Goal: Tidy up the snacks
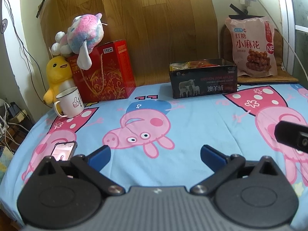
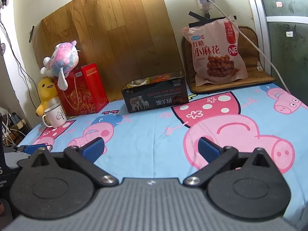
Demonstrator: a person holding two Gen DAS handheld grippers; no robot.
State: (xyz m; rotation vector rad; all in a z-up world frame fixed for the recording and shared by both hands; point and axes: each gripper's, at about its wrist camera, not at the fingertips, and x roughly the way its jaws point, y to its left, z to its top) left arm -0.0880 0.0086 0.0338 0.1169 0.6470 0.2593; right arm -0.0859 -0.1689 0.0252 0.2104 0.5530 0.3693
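Note:
A black tin box (image 1: 203,80) holding several wrapped snacks stands at the back of the table; it also shows in the right wrist view (image 2: 156,96). A pink bag of twisted dough snacks (image 1: 253,46) leans upright to its right on a brown mat, seen too in the right wrist view (image 2: 215,52). My left gripper (image 1: 155,155) is open and empty, low over the cartoon-pig cloth, well short of the box. My right gripper (image 2: 151,147) is open and empty, likewise near the front. Its body edge (image 1: 292,138) shows at the right of the left wrist view.
A red gift box (image 1: 107,71) with a pink plush (image 1: 84,34) on top, a yellow plush (image 1: 55,75) and a white mug (image 1: 70,102) stand at back left. A phone (image 1: 63,151) lies near the left front. A wood panel backs the table.

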